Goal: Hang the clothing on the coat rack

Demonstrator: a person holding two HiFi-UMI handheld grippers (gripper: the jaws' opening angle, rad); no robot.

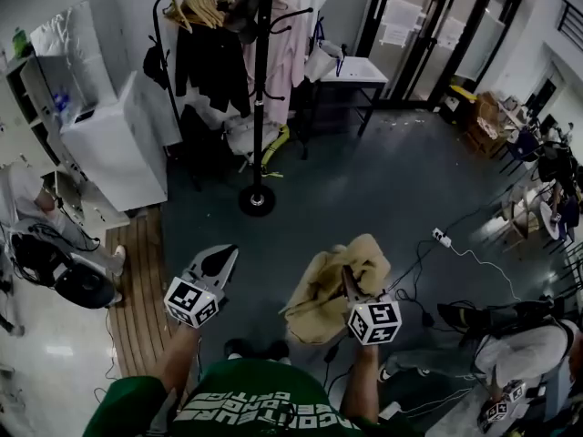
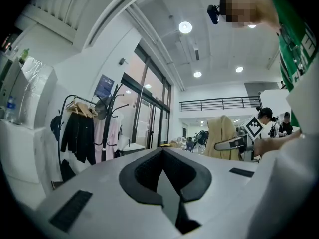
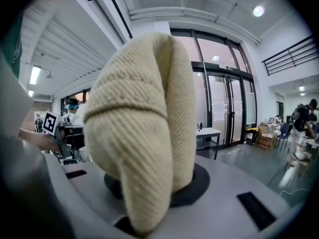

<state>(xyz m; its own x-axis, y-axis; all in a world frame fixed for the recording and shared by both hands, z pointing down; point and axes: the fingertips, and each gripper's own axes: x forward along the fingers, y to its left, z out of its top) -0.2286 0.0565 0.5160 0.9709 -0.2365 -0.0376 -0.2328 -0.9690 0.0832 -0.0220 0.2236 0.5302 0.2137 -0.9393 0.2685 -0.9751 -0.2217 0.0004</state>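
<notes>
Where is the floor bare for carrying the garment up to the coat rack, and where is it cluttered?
Bare dark floor runs from the beige garment in the right claw up to the coat rack base, bordered left by the wooden platform. Crowded: cables on the right, hanging clothes behind the rack.

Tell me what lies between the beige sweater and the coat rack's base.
Only bare dark floor, seen in the head view, separates the sweater from the coat rack.

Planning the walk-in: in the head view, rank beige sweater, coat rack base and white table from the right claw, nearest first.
1. Beige sweater, held in the right claw.
2. Coat rack base, ahead and left.
3. White table, far back.
</notes>
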